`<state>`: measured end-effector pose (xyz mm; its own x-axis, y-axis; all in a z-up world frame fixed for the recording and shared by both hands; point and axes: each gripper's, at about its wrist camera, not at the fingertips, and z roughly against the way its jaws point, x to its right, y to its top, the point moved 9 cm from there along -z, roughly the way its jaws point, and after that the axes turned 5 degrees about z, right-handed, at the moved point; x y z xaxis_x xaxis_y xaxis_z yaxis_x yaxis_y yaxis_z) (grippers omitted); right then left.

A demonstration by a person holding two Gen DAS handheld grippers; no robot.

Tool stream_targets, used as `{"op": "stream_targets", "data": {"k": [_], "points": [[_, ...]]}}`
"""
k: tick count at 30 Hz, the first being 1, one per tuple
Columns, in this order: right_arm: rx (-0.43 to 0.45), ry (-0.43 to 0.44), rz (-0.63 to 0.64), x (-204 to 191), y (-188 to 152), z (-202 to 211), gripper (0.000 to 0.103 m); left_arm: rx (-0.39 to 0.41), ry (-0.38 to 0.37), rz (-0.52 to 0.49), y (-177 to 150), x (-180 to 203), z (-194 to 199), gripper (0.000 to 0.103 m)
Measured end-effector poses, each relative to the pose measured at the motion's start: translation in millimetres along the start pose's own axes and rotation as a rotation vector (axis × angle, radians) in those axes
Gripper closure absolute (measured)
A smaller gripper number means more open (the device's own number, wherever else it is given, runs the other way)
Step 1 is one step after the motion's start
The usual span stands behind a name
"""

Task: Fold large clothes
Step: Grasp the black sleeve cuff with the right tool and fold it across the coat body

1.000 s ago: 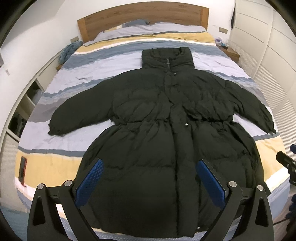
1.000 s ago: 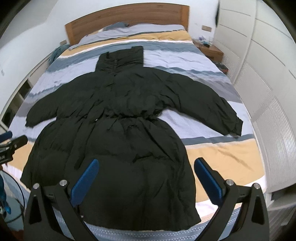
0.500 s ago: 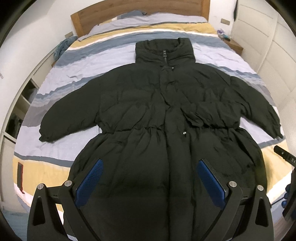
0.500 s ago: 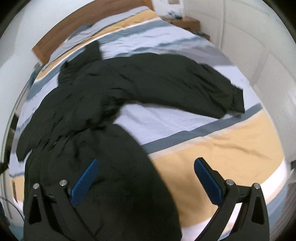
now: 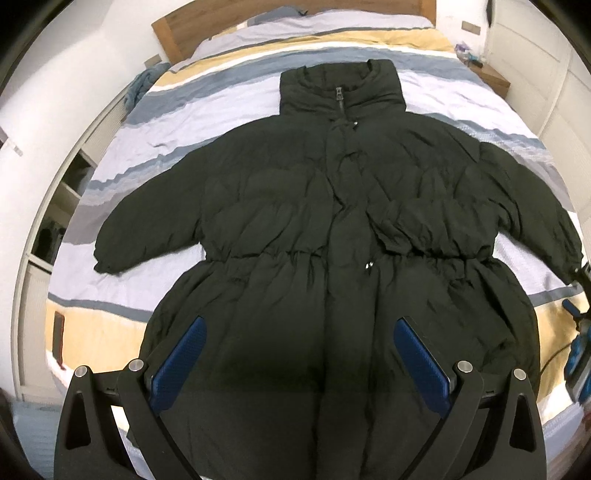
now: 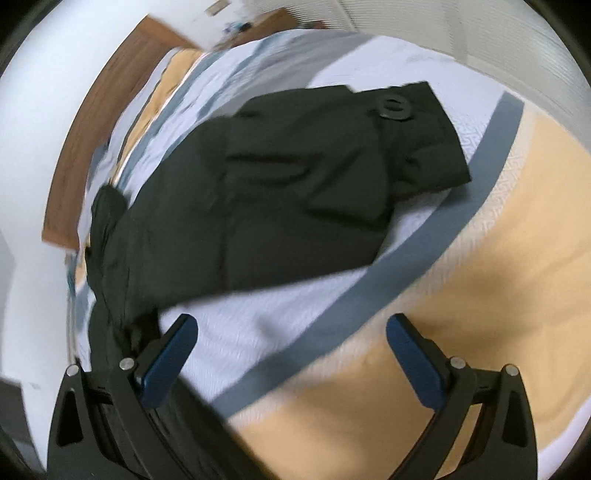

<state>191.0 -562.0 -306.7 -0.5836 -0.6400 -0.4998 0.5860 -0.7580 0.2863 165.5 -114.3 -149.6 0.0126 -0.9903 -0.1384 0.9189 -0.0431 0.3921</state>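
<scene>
A large black puffer coat lies flat and face up on a striped bed, collar toward the headboard, both sleeves spread out. My left gripper is open and empty, hovering over the coat's lower skirt. My right gripper is open and empty above the bedspread, close to the coat's right sleeve, whose cuff lies ahead of the fingers. The right gripper also shows at the right edge of the left wrist view.
A wooden headboard and pillows are at the far end. Open shelving runs along the left of the bed. A nightstand and white wardrobe doors stand on the right. A blue-grey cloth lies at the bed's far left.
My left gripper has moved forward over the coat's skirt. My right gripper has swung right and dropped toward the right sleeve and cuff, its view now tilted and blurred.
</scene>
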Motion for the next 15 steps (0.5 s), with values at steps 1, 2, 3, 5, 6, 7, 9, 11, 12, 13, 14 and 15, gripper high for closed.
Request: {"op": "stream_targets", "data": {"k": [1,2,3,5,6,7,9,11,12,13,14,15], "points": [[0.000,0.010,-0.018,3.2,4.5,-3.8,0.001,-0.006,0.005,0.003,-1.3,0.4,-0.3,0.003],[0.003,0.025,-0.043,7.7,11.0,-8.9,0.002,-0.009,0.009,0.005,-2.5,1.3,-0.2,0.003],[0.007,0.035,-0.060,10.8,15.9,-12.5,0.003,-0.011,0.015,0.005,-4.0,2.4,0.4,0.003],[0.017,0.052,-0.089,15.5,26.5,-18.0,0.013,-0.015,0.025,0.003,-5.5,4.3,1.4,0.003],[0.022,0.058,-0.103,17.0,30.9,-19.9,0.026,-0.017,0.029,0.003,-6.4,5.3,1.9,0.003],[0.027,0.068,-0.123,19.6,36.7,-23.0,0.039,-0.020,0.033,0.003,-7.2,6.5,2.3,0.003],[0.033,0.081,-0.148,22.4,47.5,-28.0,0.049,-0.022,0.035,0.005,-8.2,8.7,2.6,0.003],[0.035,0.088,-0.152,21.6,55.0,-29.5,0.050,-0.024,0.032,0.007,-8.7,11.9,3.2,0.003],[0.033,0.086,-0.140,19.4,58.5,-30.4,0.054,-0.024,0.030,0.007,-9.1,13.6,3.6,0.003],[0.034,0.085,-0.131,20.0,61.2,-29.8,0.062,-0.024,0.027,0.004,-9.4,15.4,4.1,0.003],[0.033,0.088,-0.115,16.5,63.6,-29.5,0.069,-0.022,0.025,-0.001,-9.7,17.2,5.0,0.003],[0.034,0.091,-0.105,15.0,65.7,-27.8,0.079,-0.020,0.024,-0.005,-10.1,18.6,5.8,0.003]]}}
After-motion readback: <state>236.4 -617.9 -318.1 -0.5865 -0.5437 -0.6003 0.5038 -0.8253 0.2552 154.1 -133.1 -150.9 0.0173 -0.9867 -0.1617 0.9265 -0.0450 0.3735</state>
